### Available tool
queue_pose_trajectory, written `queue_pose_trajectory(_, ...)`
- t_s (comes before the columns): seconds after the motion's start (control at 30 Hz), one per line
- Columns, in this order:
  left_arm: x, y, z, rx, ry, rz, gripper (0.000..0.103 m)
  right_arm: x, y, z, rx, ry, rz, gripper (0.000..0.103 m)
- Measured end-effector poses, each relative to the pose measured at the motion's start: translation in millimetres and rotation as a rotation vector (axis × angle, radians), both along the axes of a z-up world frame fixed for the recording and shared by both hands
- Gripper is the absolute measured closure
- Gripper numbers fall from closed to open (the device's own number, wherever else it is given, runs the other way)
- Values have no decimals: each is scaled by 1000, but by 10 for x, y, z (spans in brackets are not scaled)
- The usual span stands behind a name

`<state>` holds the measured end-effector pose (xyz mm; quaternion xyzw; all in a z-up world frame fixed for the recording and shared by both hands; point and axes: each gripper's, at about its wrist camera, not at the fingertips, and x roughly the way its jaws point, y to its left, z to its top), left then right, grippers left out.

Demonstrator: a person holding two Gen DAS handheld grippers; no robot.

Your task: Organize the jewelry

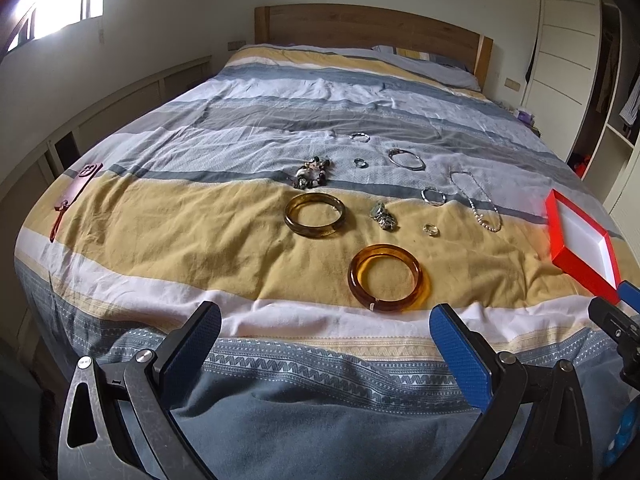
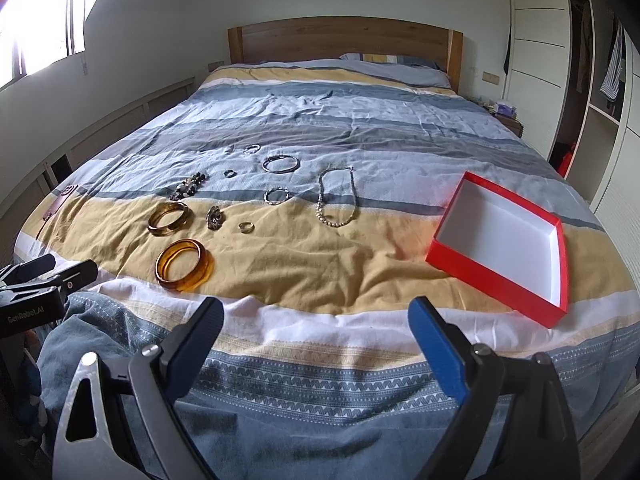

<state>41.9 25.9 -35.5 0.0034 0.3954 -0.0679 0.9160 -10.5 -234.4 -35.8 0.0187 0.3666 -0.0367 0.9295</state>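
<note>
Right wrist view | both tools, left tool (image 1: 325, 338) and right tool (image 2: 316, 330), held spread, nothing gripped | jewelry scattered on bed (image 2: 360, 280) left of red box (image 2: 496, 276) | nearest amber bangle (image 2: 184, 266) best pinched across its rim, then lowered into box.

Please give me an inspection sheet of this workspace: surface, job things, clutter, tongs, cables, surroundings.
Surface: striped blue, white and yellow quilt on a bed, wrinkled.
Job's things: two amber translucent bangles, beaded pearl-like necklace, thin silver hoop bracelet, several small rings and bracelets, all loose on the quilt; open red cardboard box with white inside, empty.
Clutter: dark red strap-like item at the quilt's left edge.
Tongs: left tongs open, holding nothing; right tongs open, holding nothing.
Cables: nothing seen.
Surroundings: wooden headboard, window, white wardrobe.
</note>
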Motion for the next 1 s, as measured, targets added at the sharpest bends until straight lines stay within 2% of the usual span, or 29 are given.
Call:
queue_pose_trajectory(0.23, 123, 36, -80, 7, 18, 11, 1, 109, -61, -69, 13, 16, -8, 10)
queue_pose_trajectory(0.57, 323, -12, -182, -2, 52, 13, 7, 279, -178, -169, 25, 46, -4, 15)
queue_pose_trajectory(0.83, 517, -30, -274, -22, 93, 7, 17, 525, -178, -247, 38, 70, 44, 36)
queue_pose_trajectory(0.9, 568, -44, -299, -26, 103, -4, 20, 627, -156, -307, 59, 86, 66, 45)
queue_pose_trajectory(1.0, 664, -71, -347, -27, 122, -16, 23, 773, -102, -389, 87, 103, 103, 53)
